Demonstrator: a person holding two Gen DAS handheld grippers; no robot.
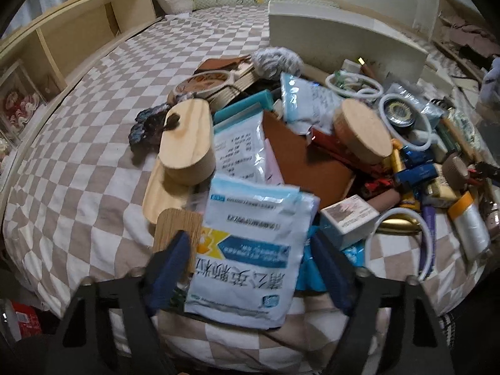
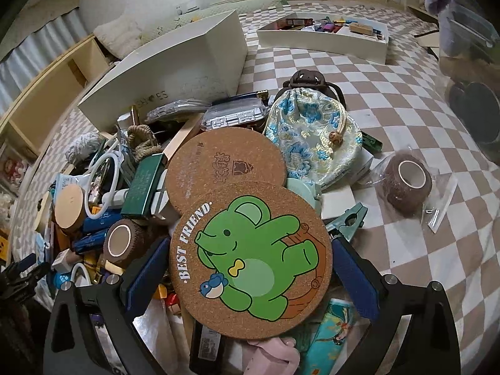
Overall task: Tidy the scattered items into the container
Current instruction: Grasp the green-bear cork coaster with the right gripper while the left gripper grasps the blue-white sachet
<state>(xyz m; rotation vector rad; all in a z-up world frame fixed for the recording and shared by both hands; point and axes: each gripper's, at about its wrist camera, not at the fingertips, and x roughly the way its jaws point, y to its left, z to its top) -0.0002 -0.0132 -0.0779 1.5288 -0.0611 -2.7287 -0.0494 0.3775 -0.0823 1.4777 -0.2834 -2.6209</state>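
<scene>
A heap of scattered items covers the checkered bed. In the left wrist view my left gripper (image 1: 250,268) is open, its blue fingers on either side of a white and blue sachet (image 1: 250,250) at the heap's near edge. In the right wrist view my right gripper (image 2: 250,275) is open around a round cork coaster with a green bear (image 2: 250,259); I cannot tell whether the pads touch it. A second cork coaster (image 2: 225,168) lies behind it. A white box (image 2: 175,72) stands behind the heap, and a flat white tray (image 2: 322,42) with several small items lies farther back.
Oval wooden boxes (image 1: 187,137), a brown notebook (image 1: 300,162), white rings (image 1: 406,122) and a tape roll (image 1: 472,225) lie in the heap. A floral pouch (image 2: 312,137), a brown tape roll in plastic (image 2: 406,181) and a green clip (image 2: 347,222) lie on the right. A wooden headboard shelf (image 1: 78,40) is at left.
</scene>
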